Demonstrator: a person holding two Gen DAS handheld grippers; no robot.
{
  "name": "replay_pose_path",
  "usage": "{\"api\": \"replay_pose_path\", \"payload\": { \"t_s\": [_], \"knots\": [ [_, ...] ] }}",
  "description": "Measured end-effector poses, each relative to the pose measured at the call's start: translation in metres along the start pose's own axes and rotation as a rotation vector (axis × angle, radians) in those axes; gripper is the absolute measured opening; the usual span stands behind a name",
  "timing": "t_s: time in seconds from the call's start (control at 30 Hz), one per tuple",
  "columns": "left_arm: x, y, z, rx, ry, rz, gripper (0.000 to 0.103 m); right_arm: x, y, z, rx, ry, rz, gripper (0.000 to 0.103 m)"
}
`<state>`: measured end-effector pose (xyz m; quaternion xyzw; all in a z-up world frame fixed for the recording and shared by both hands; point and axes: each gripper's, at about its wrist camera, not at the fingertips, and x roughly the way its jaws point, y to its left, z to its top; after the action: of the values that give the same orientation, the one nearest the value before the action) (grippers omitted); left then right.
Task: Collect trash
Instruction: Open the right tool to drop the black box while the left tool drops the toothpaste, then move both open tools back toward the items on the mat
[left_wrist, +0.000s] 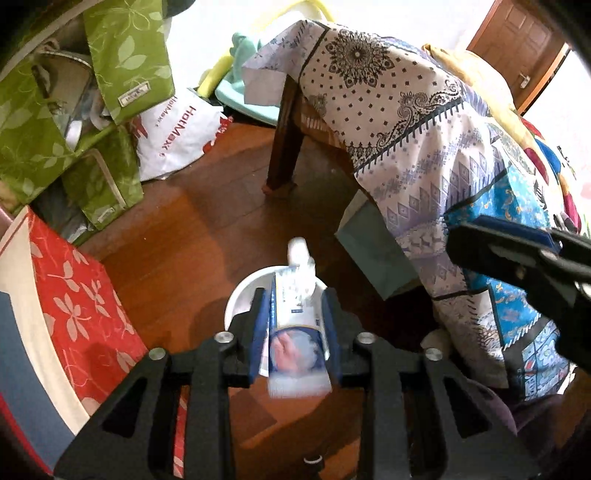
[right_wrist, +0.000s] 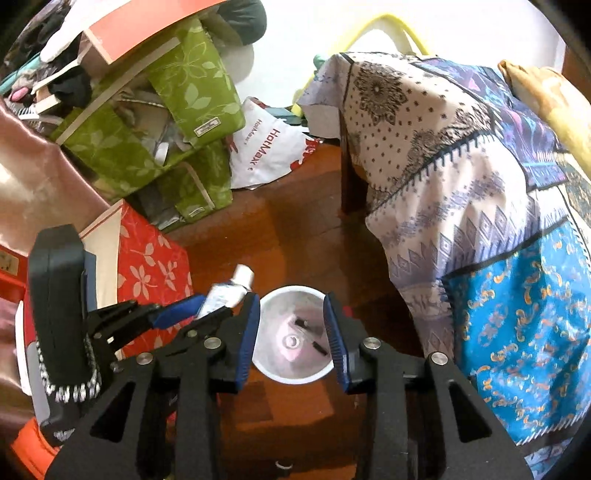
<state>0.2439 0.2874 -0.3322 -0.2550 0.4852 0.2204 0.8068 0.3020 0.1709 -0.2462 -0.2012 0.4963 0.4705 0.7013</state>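
My left gripper is shut on a white and blue tube with a white cap, holding it above a small white bin on the wooden floor. In the right wrist view the tube sits in the left gripper just left of the bin's rim. My right gripper is open and empty, its blue pads either side of the bin. The bin holds two small dark bits and a round piece at its bottom. The right gripper also shows in the left wrist view, at the right.
A table leg and patterned cloth hang to the right. A teal box leans under the cloth. Green fabric boxes, a white HotMax bag and a red flowered box stand at the left.
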Motion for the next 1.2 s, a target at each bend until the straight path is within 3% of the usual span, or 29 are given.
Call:
{"api": "replay_pose_path", "payload": {
  "t_s": [0.07, 0.4, 0.7, 0.97, 1.2],
  "knots": [
    [0.003, 0.000, 0.001, -0.010, 0.008, 0.025, 0.043, -0.001, -0.004, -0.002, 0.015, 0.005, 0.002, 0.032],
    [-0.030, -0.011, -0.008, 0.034, -0.012, 0.058, 0.043, -0.031, -0.006, -0.016, 0.019, -0.018, -0.016, 0.032],
    [-0.112, -0.047, -0.012, 0.108, -0.161, 0.068, 0.043, -0.091, -0.007, -0.031, 0.029, -0.124, -0.025, 0.032],
    [-0.173, -0.096, -0.015, 0.184, -0.279, 0.019, 0.043, -0.163, -0.021, -0.053, 0.048, -0.263, -0.074, 0.032],
    [-0.201, -0.156, -0.016, 0.253, -0.329, -0.043, 0.043, -0.215, -0.047, -0.075, 0.089, -0.358, -0.139, 0.032]
  ]
}}
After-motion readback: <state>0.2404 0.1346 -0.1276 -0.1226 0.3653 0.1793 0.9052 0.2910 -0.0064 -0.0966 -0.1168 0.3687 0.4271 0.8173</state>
